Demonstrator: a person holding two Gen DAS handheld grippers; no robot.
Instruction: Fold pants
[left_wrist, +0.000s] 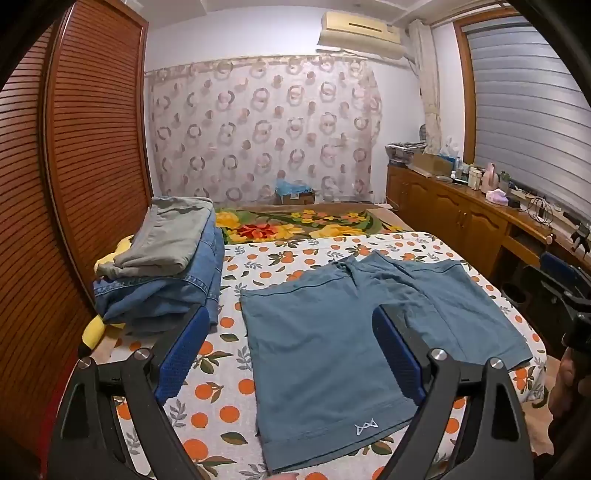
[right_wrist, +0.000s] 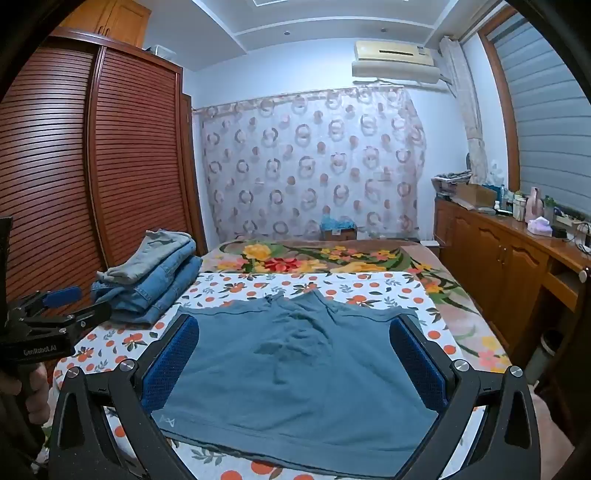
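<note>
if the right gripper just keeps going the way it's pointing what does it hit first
Most likely the blue shorts. The right gripper is open, tilted slightly down, and the shorts lie flat on the bed directly ahead between its fingers. Depth is hard to judge in the fisheye view, but nothing else sits in that line.

Stack of folded jeans (left_wrist: 162, 280) on orange-print sheet (left_wrist: 280, 258), beside louvred wardrobe (left_wrist: 96, 122).

The pants (left_wrist: 325, 343) are matt teal cloth, softly wrinkled. The tongs (right_wrist: 293, 365) have black matt plastic arms, blue textured pads and shiny metal screws.
</note>
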